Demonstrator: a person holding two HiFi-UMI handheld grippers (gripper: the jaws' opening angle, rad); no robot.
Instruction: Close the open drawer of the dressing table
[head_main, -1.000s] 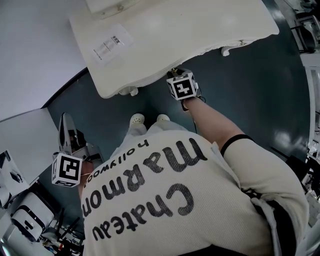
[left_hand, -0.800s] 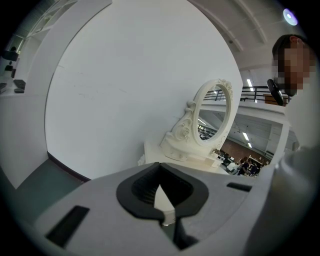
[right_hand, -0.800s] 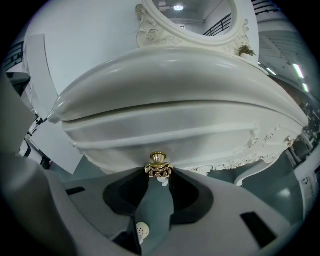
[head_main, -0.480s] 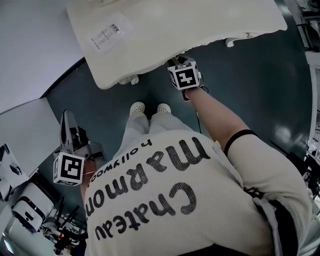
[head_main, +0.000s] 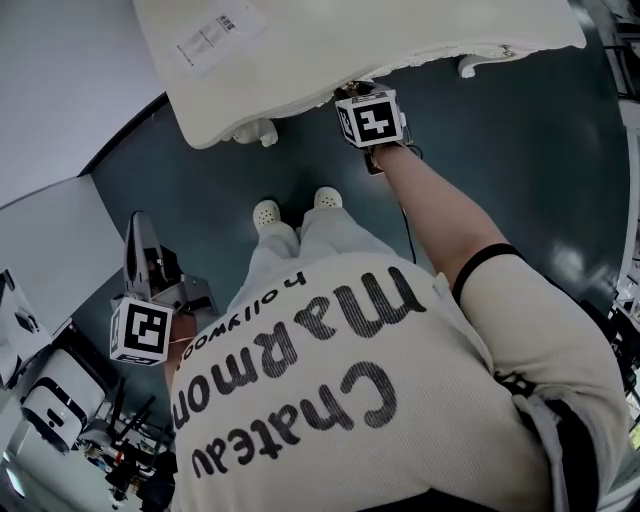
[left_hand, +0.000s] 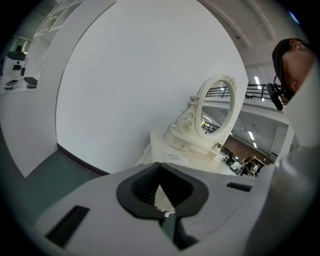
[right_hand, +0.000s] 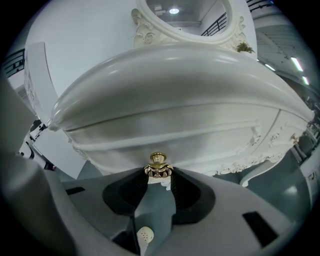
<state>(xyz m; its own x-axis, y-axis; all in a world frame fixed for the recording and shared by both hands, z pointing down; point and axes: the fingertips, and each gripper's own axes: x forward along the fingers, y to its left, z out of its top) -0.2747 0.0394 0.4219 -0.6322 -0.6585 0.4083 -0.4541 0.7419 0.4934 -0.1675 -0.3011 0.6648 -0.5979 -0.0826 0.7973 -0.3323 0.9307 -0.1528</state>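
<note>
Down at the left, the left gripper hangs closed, empty. At the dressing table, the right gripper has pushed inward. Its jaws, just easing wider, still pinch the gold knob, and the drawer looks nearly home.

One dressing table stood there, bearing one oval mirror, one printed sheet and one gold knob. Two grippers were counted, the left gripper and the right gripper, along with two marker cubes and two white shoes.

Bright, even overhead light — sharp centres, fisheye-warped, dark-vignetted edges.
</note>
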